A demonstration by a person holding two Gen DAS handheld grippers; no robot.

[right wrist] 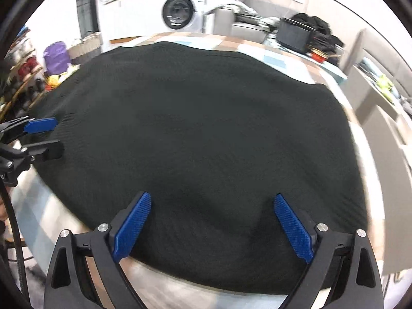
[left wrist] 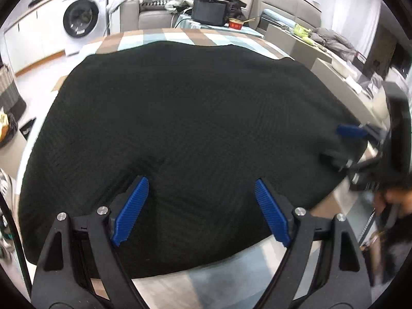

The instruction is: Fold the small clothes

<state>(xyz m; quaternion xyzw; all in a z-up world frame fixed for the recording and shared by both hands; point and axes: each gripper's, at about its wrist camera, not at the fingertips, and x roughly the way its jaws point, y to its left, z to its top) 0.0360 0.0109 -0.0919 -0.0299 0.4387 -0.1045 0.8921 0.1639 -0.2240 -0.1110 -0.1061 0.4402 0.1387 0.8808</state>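
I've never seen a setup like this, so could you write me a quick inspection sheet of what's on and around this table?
Surface: table under a striped brown, white and pale-blue cloth.
Job's things: black knit garment spread flat, covering most of the table.
Clutter: black pot and red bowl at the far end.
Grippers: left gripper and right gripper over the garment's near edge, jaws wide, nothing between them.
Cables: black cable beside the left gripper.
Surroundings: washing machine, grey sofa.
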